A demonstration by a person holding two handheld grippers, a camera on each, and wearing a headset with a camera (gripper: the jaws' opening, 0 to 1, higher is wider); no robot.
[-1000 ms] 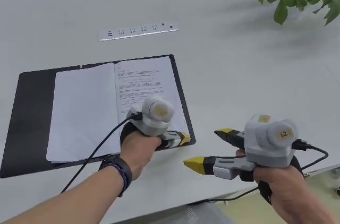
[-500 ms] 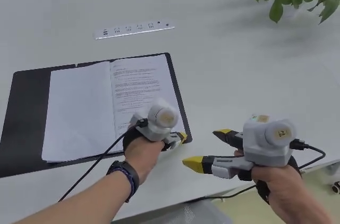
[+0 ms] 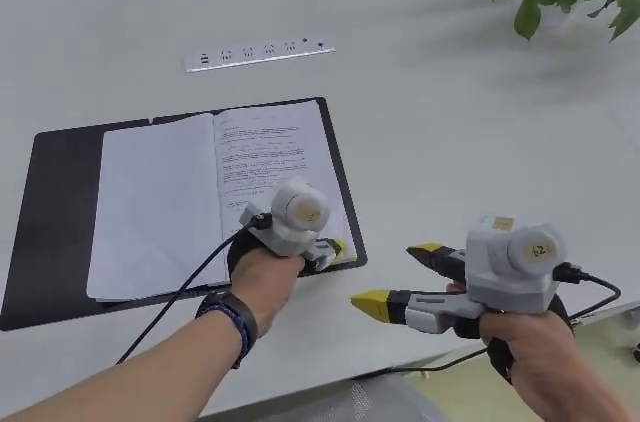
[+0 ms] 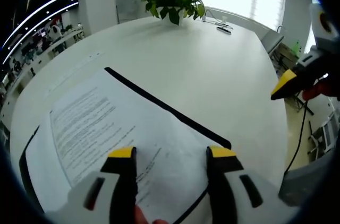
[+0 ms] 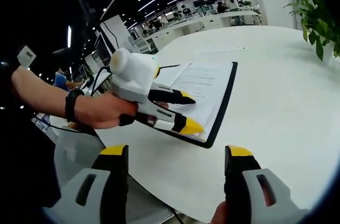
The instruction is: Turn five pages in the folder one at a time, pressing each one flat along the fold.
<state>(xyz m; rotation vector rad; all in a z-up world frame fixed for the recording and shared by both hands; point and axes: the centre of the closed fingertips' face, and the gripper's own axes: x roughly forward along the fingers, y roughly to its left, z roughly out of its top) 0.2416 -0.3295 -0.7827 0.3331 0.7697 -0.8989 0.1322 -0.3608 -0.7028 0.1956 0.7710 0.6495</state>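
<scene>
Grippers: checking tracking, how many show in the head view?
2: left gripper at the lower right corner of the folder; right gripper open above the table, right of it.

The right tool carries a number, seemingly 62; print on the page is illegible.

The head view looks steeply down from the table's near edge. The left gripper view sits close over the folder, facing the plant. The right gripper view, farther back, faces the left gripper; all three share the folder.
</scene>
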